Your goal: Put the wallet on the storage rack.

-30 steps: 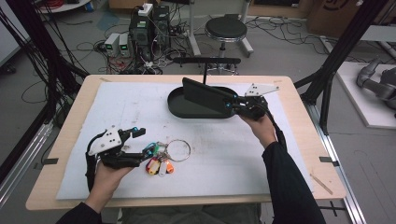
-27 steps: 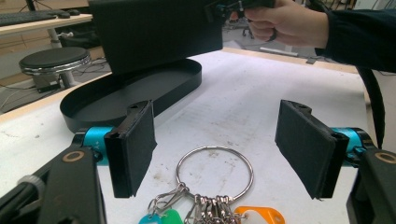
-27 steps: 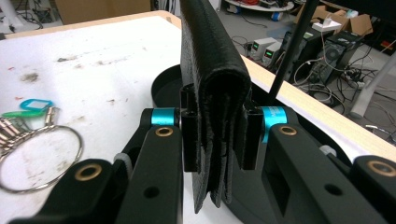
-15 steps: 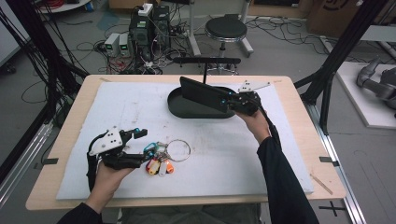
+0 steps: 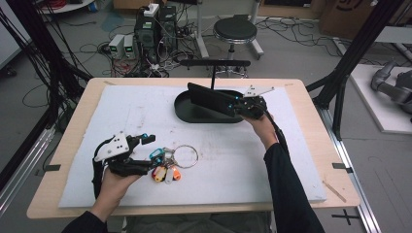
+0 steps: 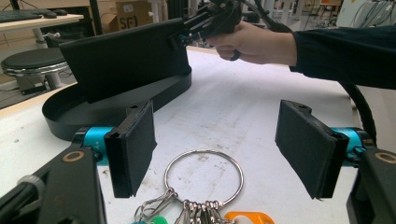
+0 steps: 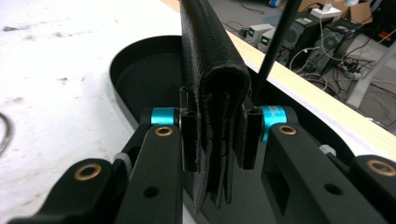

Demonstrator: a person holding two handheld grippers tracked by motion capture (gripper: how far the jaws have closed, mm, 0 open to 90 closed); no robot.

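The right gripper (image 7: 215, 140) is clamped on the end of a black wallet (image 5: 211, 99), holding it on edge over the black tray (image 5: 187, 114); the wallet looks light, soft and a bit floppy, so the folded spine is the firm place to pinch; the forearm reaches forward; the left gripper (image 6: 219, 140) rests wide over the key ring (image 6: 204, 177) on the counter (image 5: 301, 160).

1. The high view is evenly lit from overhead; the white mat (image 5: 145, 111) looks bright, the far floor dimmer.
2. Shadows are soft, with a faint one under the black tray (image 5: 194, 114).
3. Detail is soft and slightly blurred throughout (low resolution).
4. In the right gripper view the near wallet (image 7: 212, 93) is sharp, while the far clutter blurs.
5. The gripper views bend lines at their edges.
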